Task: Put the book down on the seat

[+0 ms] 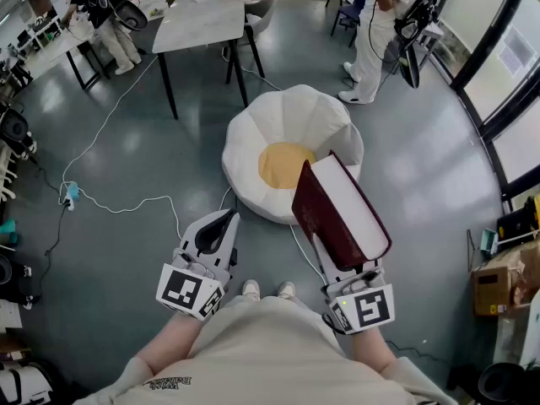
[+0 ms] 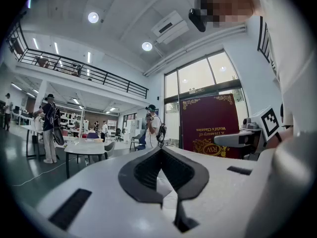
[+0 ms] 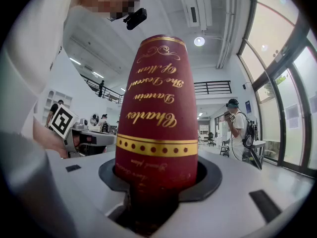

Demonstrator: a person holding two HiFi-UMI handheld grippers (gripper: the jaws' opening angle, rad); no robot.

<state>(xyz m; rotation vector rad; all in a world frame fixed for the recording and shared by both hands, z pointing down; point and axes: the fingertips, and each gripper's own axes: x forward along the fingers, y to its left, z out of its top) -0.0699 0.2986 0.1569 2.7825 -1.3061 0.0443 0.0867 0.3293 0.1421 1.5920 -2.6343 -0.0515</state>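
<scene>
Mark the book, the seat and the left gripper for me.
book [image 1: 316, 213]: head view, on its dark red cover.
seat [image 1: 270, 121]: head view, on a white petal.
left gripper [image 1: 221, 224]: head view, between its fingertips.

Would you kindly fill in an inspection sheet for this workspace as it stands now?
Surface: grey floor; white seat with a yellow middle, nothing lying on it.
Job's things: dark red book, held up on end, not yet on the seat.
Clutter: cardboard box at the right edge.
Grippers: right gripper shut on the book's lower end; left gripper shut, nothing between its jaws.
Cables: white cable trails across the floor toward the seat.
Surroundings: table beyond the seat; two people standing farther off.
</scene>
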